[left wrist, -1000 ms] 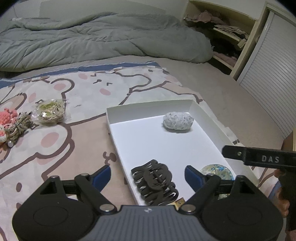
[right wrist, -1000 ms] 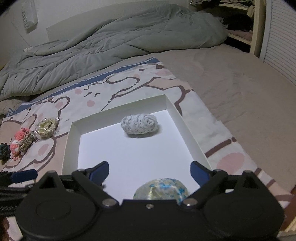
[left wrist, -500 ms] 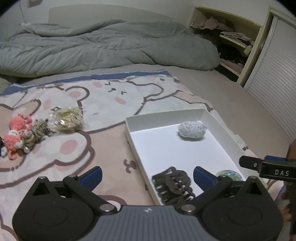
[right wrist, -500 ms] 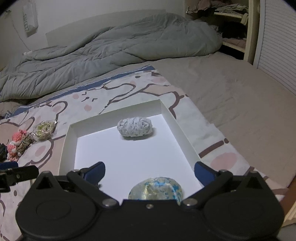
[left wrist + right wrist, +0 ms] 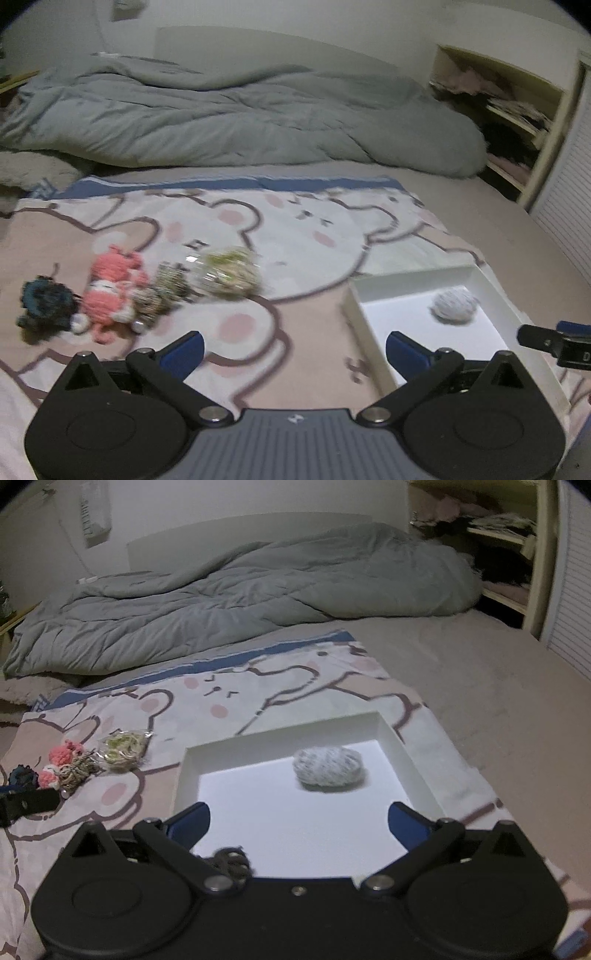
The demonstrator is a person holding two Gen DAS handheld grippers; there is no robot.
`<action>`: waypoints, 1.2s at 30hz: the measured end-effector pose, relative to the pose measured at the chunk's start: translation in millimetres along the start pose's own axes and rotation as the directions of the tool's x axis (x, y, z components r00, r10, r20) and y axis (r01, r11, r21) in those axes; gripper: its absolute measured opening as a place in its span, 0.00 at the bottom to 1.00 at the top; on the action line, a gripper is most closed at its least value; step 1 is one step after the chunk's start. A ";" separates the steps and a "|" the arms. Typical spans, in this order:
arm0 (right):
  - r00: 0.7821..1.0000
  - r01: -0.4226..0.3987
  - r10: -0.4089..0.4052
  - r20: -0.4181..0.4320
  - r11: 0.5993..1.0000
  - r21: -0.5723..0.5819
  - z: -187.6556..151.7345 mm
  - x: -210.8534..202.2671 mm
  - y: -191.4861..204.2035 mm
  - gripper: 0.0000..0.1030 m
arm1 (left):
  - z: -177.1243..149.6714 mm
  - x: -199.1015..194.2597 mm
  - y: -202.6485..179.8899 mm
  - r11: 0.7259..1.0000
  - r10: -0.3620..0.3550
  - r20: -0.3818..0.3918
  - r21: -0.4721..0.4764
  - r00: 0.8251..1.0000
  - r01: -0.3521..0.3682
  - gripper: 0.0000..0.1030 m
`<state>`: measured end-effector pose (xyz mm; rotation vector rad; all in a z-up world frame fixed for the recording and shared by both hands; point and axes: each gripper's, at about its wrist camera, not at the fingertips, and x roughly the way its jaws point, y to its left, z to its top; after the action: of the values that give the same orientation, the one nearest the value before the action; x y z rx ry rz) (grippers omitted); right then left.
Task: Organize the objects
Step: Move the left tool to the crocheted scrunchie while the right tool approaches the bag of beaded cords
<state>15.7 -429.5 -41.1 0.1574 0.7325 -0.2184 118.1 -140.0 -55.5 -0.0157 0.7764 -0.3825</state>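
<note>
A matt white card box (image 5: 408, 764) holds a knitted grey scrunchie (image 5: 328, 766), beside a soft printed cloth blanket (image 5: 295, 229), a pink crochet toy (image 5: 110, 291), a glossy clear-wrapped bundle (image 5: 229, 273) and a rumpled quilted duvet (image 5: 221, 118).

Left tongs (image 5: 294, 350) and right tongs (image 5: 299, 821) both spread wide, empty

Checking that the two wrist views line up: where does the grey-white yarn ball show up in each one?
Left wrist: the yarn ball lies at the right, in the far part of the white box, beyond the right finger.
Right wrist: the yarn ball lies just right of centre, in the far half of the box, between the open fingers.
Shared landmark: the pink crochet toy on the bear blanket, left of the box in both.
</note>
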 end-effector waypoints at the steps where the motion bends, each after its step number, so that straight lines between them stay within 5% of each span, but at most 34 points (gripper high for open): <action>1: 1.000 -0.005 0.005 0.005 1.000 -0.004 3.1 1.1 4.3 1.00 | 1.7 -1.2 6.8 1.000 0.011 0.007 -0.005 1.000 -0.011 1.00; 19: 0.986 -0.163 0.165 0.012 0.981 -0.102 39.9 30.9 113.3 1.00 | 9.8 -25.1 112.4 0.975 0.221 0.051 -0.033 0.974 -0.220 1.00; 36: 0.969 -0.246 0.248 0.003 0.961 -0.124 53.6 70.5 199.7 1.00 | 15.4 -30.8 179.4 0.945 0.312 0.073 -0.122 0.947 -0.302 1.00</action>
<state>151.4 -258.4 -36.4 0.1281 0.6983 0.0633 168.1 35.7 -51.0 -0.0141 0.6946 -0.0410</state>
